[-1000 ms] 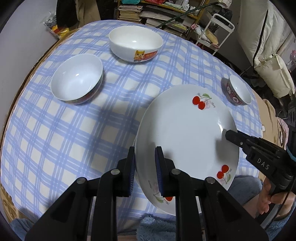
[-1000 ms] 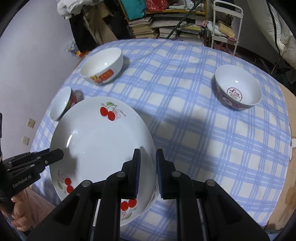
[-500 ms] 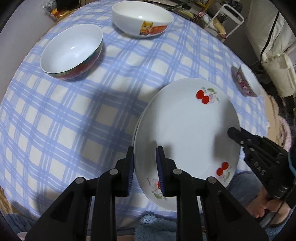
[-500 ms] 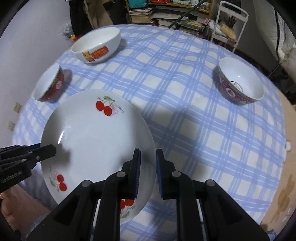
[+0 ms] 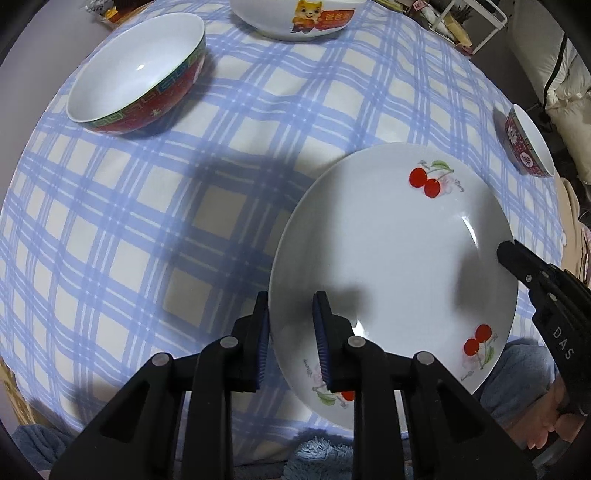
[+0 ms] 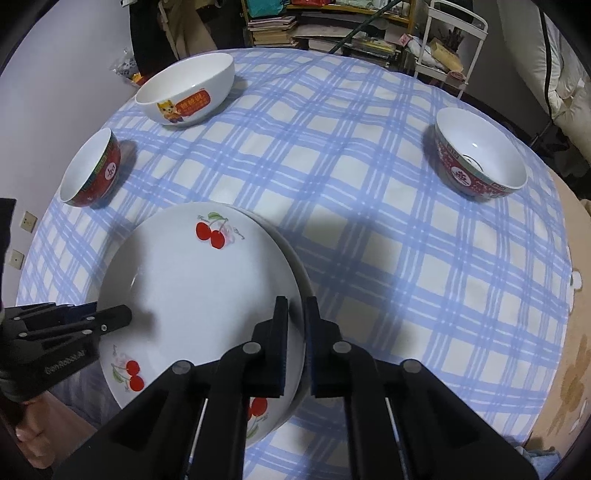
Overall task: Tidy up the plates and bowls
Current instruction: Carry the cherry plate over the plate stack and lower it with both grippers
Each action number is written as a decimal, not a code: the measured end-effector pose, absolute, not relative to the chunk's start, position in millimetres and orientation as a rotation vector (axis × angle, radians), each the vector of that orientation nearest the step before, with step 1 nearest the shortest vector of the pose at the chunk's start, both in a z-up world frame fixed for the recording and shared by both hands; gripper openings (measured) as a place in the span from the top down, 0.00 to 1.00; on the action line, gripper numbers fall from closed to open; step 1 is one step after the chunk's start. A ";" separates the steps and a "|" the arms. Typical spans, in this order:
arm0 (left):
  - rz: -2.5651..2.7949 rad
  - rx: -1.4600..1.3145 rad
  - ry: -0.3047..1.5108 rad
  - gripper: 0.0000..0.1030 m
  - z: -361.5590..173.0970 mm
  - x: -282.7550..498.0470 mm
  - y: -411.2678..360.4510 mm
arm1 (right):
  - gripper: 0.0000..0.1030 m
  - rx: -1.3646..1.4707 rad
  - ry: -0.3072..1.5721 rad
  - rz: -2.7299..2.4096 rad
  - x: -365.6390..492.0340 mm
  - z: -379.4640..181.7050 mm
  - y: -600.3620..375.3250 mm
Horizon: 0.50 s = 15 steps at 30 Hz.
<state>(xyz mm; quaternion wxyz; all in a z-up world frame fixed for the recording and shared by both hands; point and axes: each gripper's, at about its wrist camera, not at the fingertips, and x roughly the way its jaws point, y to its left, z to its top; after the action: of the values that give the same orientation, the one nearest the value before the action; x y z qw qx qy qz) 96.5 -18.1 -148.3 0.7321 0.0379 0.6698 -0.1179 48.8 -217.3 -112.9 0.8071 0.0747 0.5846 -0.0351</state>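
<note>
A white plate with red cherries (image 5: 391, 258) (image 6: 199, 291) is held low over the blue checked tablecloth (image 5: 129, 240). My left gripper (image 5: 291, 299) is shut on the plate's left rim, one pad outside it and one over the inside. My right gripper (image 6: 297, 301) grips the opposite rim, and its jaws are closing on that edge. Beneath the cherry plate the rim of a second white plate (image 6: 301, 273) shows. A red-patterned bowl (image 5: 136, 74), a white cat bowl (image 5: 295, 18) and a smaller red bowl (image 5: 528, 144) stand apart on the cloth.
In the right wrist view the cat bowl (image 6: 184, 88) and red bowl (image 6: 92, 170) sit far left, and the other red bowl (image 6: 480, 155) far right. Bookshelves (image 6: 280, 22) and a white cart (image 6: 454, 33) stand behind the table. A person's hand (image 5: 550, 432) holds the right gripper.
Both grippers have sunk toward the table with the cherry plate, which now lies on or just above the second plate. The right jaws stand narrower than before.
</note>
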 end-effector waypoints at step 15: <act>-0.219 0.062 1.441 0.78 -139.7 90.4 -6.6 | 0.88 0.194 1.250 -0.115 47.2 -116.2 -224.4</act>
<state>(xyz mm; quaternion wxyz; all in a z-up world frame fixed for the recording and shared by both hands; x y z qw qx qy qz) 90.4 -6.6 -139.7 0.7455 0.0284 0.6584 -0.1002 47.2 -224.4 -116.2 0.8050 0.0905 0.5838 -0.0536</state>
